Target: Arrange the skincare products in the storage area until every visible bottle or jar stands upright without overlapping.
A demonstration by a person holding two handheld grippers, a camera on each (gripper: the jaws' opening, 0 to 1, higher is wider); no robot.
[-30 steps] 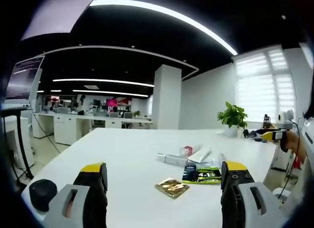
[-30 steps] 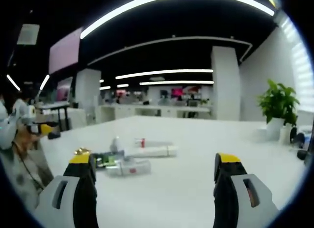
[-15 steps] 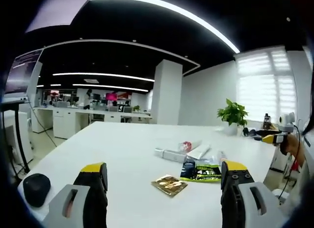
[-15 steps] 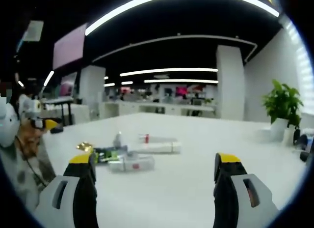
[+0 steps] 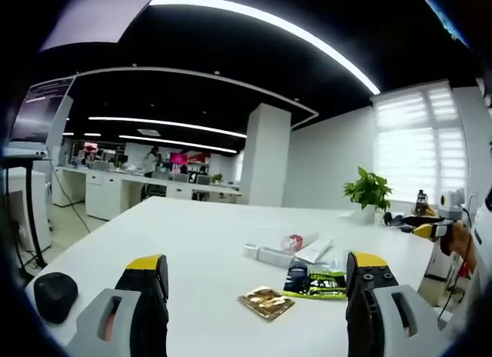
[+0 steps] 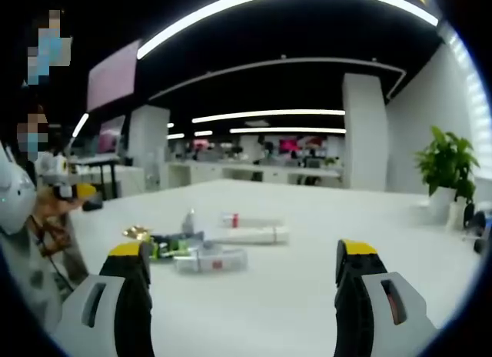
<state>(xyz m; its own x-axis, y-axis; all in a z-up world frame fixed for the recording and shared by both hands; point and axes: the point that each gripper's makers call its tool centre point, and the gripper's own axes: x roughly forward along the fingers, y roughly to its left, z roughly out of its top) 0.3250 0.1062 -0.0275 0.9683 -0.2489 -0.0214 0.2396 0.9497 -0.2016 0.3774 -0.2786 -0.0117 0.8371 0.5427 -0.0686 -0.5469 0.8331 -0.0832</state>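
Right gripper view: right gripper [image 6: 240, 274] jaws apart, empty; tubes [image 6: 231, 245] lying ahead-left, clustered; careless reach could scatter them.

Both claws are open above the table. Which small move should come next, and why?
Probably bring the right claw forward to the clear plastic tube with a red label: it lies flat on the white table nearest that open claw, and nothing is grasped yet.
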